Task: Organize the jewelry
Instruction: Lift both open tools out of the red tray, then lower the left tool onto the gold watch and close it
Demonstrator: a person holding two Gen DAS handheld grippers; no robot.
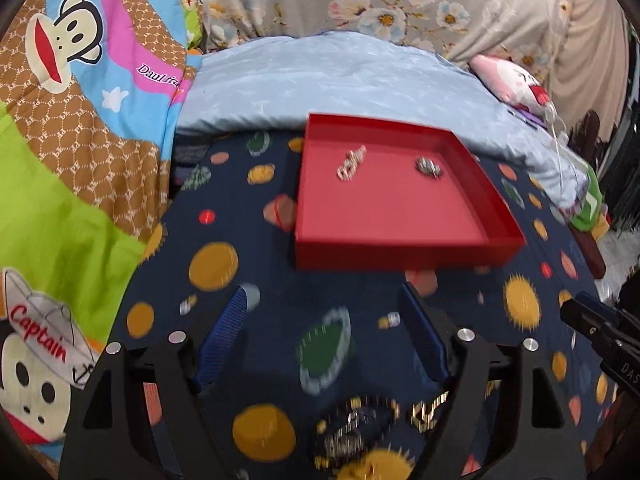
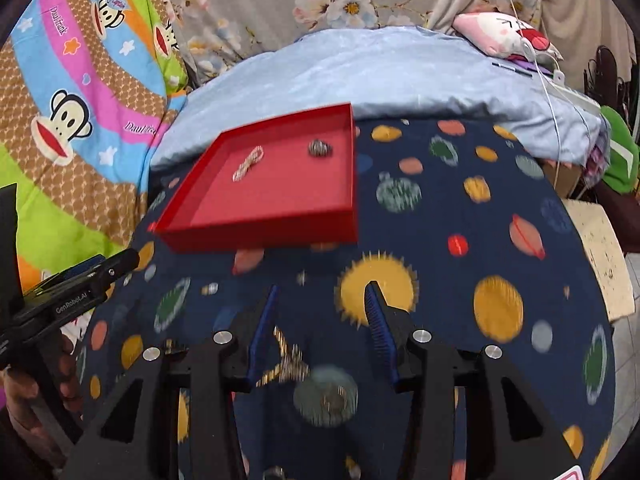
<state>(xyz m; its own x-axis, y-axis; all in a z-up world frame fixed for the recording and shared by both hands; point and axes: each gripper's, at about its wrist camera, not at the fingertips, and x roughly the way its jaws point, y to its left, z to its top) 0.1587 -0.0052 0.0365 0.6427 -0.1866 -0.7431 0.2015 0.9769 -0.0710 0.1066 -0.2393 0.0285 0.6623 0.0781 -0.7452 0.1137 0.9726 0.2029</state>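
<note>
A red tray (image 1: 400, 258) sits on the dark planet-print cloth ahead of both grippers. In it lie a silver chain (image 1: 351, 163) and a small dark ring-like piece (image 1: 429, 166). The right wrist view shows the same tray (image 2: 260, 236), chain (image 2: 248, 165) and ring piece (image 2: 320, 148). My left gripper (image 1: 322, 292) is open over the cloth with nothing between its fingers. Blurred gold and silver jewelry (image 1: 384, 420) lies on the cloth below it. My right gripper (image 2: 323, 286) is open, and a gold chain (image 2: 286, 360) lies on the cloth between its fingers, near their base.
A light blue pillow (image 1: 340, 76) lies behind the tray. A bright cartoon blanket (image 1: 80, 120) covers the left, and floral fabric (image 2: 320, 0) hangs at the back. A pink plush (image 2: 504, 32) and white cable (image 2: 548, 76) sit at the far right. The bed edge (image 2: 600, 256) drops on the right.
</note>
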